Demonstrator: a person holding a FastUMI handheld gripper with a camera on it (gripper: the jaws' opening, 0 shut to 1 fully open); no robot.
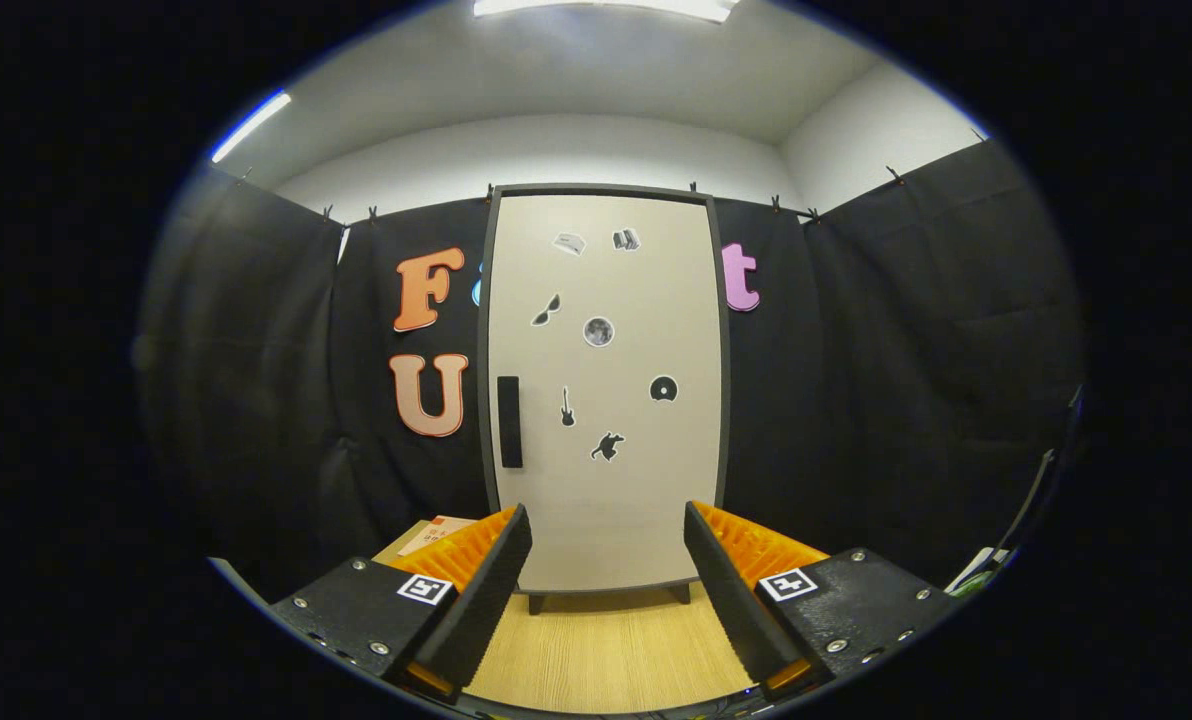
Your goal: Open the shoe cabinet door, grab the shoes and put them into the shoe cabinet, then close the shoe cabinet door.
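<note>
The shoe cabinet [606, 400] stands at the far end of the wooden worktop [606, 650], its door shut, a dark handle [509, 421] at the left edge. The gripper [606, 560] jaws gape wide, empty. A small box [434, 533] lies far left.

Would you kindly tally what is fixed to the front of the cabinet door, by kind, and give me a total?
Stickers on the cabinet door: 7, starting with the top-left sticker
Dark handle near the door's left edge: 1
Total: 8
The door is shut; the tool is open, aimed at it with nothing between its fingers.
</note>
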